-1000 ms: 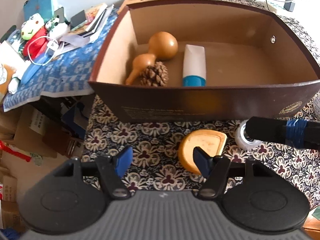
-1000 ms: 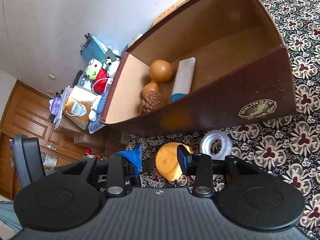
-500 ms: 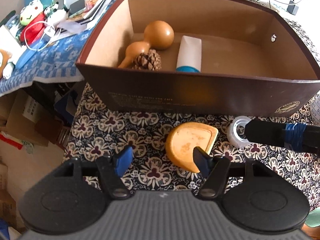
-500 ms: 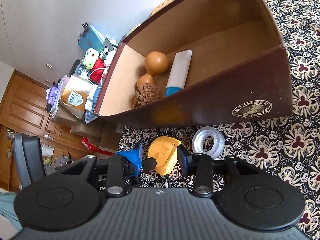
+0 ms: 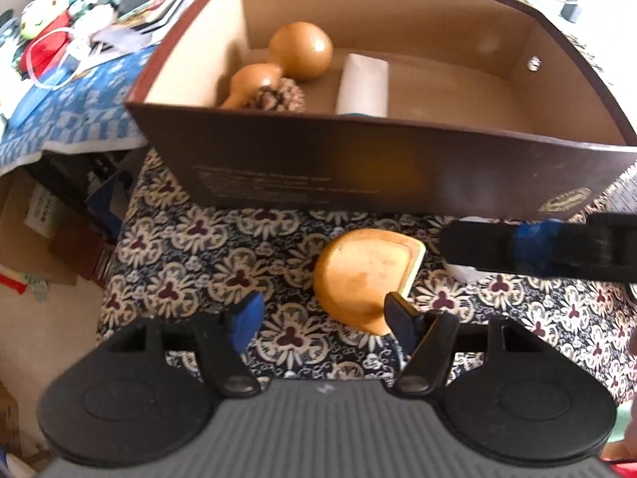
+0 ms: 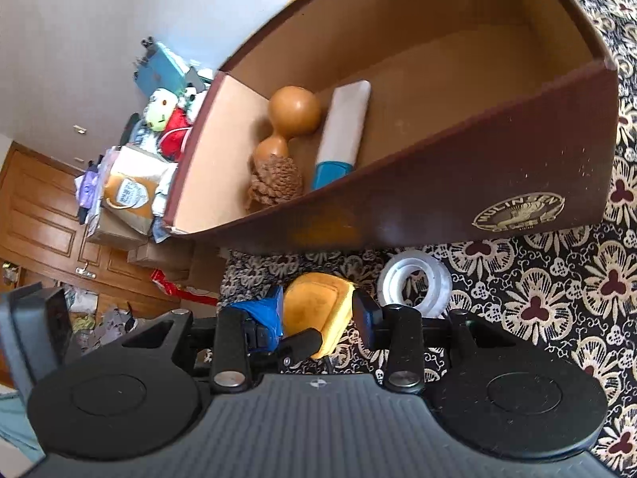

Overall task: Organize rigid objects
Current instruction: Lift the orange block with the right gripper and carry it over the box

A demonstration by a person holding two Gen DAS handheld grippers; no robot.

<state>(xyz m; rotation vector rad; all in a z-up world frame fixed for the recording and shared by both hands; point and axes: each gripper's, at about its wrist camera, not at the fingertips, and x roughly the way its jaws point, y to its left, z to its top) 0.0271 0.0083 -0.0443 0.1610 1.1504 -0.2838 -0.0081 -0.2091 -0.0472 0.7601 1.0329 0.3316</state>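
Glossy rounded yellow dish (image 5: 364,275) on flowery patterned cloth (image 5: 191,255)

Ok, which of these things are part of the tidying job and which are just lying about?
Job:
- box
- gourd, pine cone, tube, already in the box
- yellow piece and tape roll, on the cloth in front of the box

Lying about:
- plush toys
- papers
- charger
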